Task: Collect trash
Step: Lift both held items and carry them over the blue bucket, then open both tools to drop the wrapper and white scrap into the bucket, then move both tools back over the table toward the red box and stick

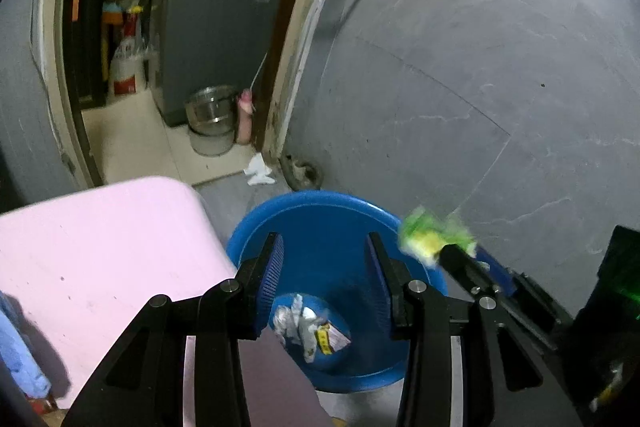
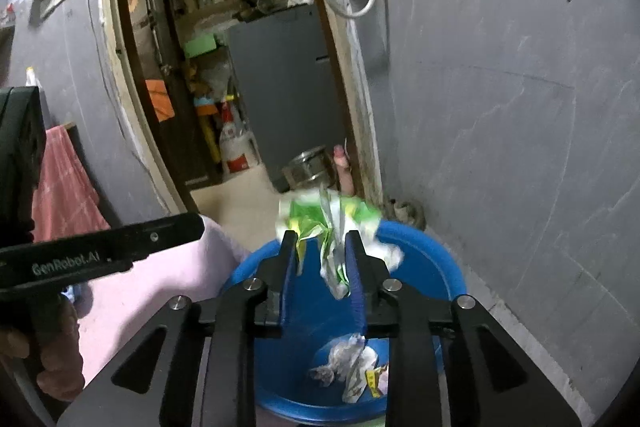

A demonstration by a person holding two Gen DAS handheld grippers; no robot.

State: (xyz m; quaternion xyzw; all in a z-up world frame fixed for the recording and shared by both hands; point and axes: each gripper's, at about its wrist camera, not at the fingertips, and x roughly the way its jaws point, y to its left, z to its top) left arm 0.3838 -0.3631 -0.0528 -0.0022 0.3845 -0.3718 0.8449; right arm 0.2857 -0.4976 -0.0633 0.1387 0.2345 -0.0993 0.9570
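Right gripper (image 2: 322, 247) loosely pinching wrapper (image 2: 332, 227) right above bin (image 2: 432, 259) rim, long axis dangling down; left gripper (image 1: 324, 267) half-open, empty.

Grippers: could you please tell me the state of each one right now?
Left gripper: open, holding nothing.
Right gripper: green wrapper between its jaws; grip cannot be told.

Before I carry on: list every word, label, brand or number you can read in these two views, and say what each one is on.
"GenRobot.AI": white lettering on the side of the black left gripper body, seen in the right wrist view.
Yellow-labelled packet in the blue bucket: dark print, too small to read.
Green and yellow wrapper at the right gripper: blurred, nothing legible.
White and red sack past the doorway: red marks, unreadable.
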